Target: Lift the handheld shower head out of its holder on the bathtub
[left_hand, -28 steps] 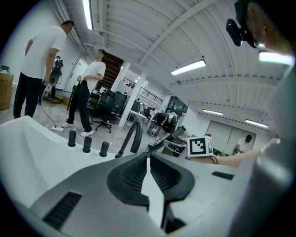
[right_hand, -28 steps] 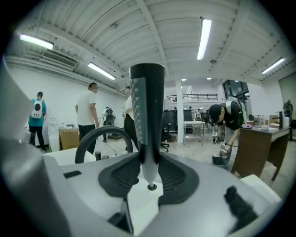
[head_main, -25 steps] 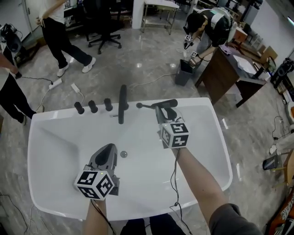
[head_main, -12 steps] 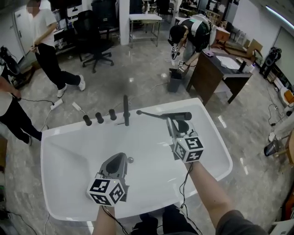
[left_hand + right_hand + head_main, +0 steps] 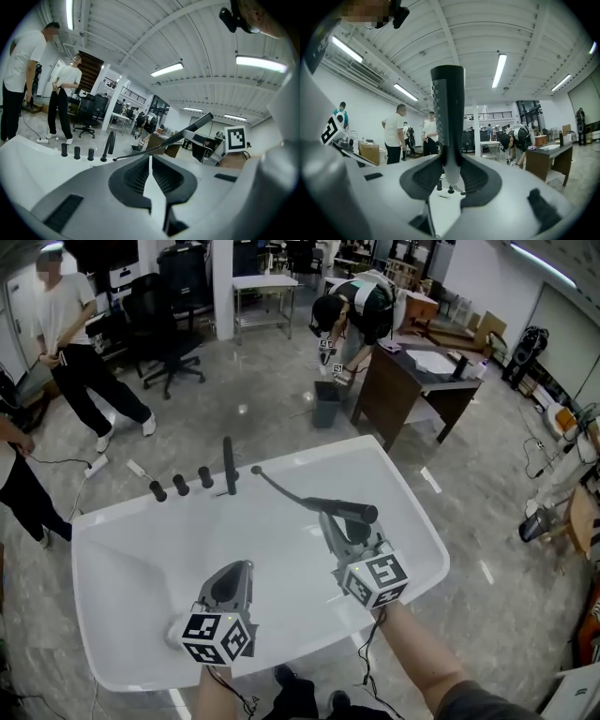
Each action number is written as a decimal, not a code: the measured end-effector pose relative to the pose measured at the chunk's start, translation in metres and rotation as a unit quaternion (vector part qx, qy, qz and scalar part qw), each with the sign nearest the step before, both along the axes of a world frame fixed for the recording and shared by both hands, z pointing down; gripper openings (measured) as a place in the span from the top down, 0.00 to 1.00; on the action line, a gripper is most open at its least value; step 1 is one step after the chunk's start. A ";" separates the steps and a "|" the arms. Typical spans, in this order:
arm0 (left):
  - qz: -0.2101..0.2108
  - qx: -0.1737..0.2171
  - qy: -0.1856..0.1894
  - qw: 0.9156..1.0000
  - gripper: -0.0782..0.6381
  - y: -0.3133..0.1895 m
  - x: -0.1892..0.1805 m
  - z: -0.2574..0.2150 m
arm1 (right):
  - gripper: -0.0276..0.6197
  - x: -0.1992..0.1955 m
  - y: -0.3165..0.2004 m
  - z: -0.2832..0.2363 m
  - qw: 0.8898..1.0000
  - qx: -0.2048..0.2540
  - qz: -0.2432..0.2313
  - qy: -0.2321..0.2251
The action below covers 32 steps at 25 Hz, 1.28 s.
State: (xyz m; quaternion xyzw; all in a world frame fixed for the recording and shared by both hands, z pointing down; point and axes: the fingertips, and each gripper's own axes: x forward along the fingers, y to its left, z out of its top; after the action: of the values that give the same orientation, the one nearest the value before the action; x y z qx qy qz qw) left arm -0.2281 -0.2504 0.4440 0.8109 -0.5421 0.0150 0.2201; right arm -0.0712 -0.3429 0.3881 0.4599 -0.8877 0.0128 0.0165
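The black handheld shower head point(image 5: 349, 511) is up off the tub deck, lying crosswise in my right gripper point(image 5: 339, 524), which is shut on its handle. Its thin hose point(image 5: 281, 489) runs back to the deck beside the black spout point(image 5: 228, 465). In the right gripper view the shower head point(image 5: 447, 108) stands upright between the pads of that gripper point(image 5: 450, 174). My left gripper point(image 5: 234, 575) hovers over the white bathtub point(image 5: 417, 531), shut with nothing in it. The left gripper view shows the left gripper point(image 5: 150, 165) with its jaws together and the shower head point(image 5: 196, 125) to its right.
Three black knobs point(image 5: 180, 486) stand left of the spout on the tub's far rim. Beyond the tub, people stand at the left point(image 5: 70, 334), and another bends over by a dark desk point(image 5: 403, 381) and a bin point(image 5: 325, 404). An office chair point(image 5: 169, 315) stands behind.
My right gripper has risen and drawn back toward me with the shower head, and the hose now stretches from the deck. The left gripper has also lifted and shifted.
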 end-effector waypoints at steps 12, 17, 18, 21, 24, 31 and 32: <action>-0.017 0.018 -0.023 0.999 0.85 0.097 0.068 -0.030 | 0.76 0.069 0.106 -0.004 1.000 0.009 -0.015 0.002; -0.028 0.021 -0.029 0.999 0.85 0.150 0.100 -0.034 | 0.76 0.098 0.161 -0.009 0.999 0.018 -0.025 -0.006; -0.030 0.021 -0.032 0.999 0.85 0.162 0.107 -0.033 | 0.76 0.105 0.174 -0.009 0.999 0.020 -0.026 -0.009; -0.035 0.023 -0.036 0.998 0.85 0.196 0.129 -0.027 | 0.76 0.127 0.210 -0.005 0.999 0.020 -0.030 -0.020; -0.038 0.024 -0.035 0.998 0.85 0.223 0.148 -0.038 | 0.76 0.146 0.240 -0.015 0.999 0.016 -0.035 -0.022; -0.045 0.020 -0.036 0.998 0.85 0.276 0.183 -0.046 | 0.76 0.179 0.293 -0.025 0.999 0.017 -0.042 -0.025; -0.045 0.020 -0.036 0.998 0.85 0.284 0.187 -0.047 | 0.76 0.183 0.301 -0.025 0.999 0.017 -0.043 -0.024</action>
State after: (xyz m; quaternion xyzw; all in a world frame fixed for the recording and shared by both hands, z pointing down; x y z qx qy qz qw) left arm -0.0408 0.0331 0.3973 0.7886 -0.5862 0.0234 0.1841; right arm 0.1117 -0.0420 0.3635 0.4211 -0.9069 0.0079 -0.0121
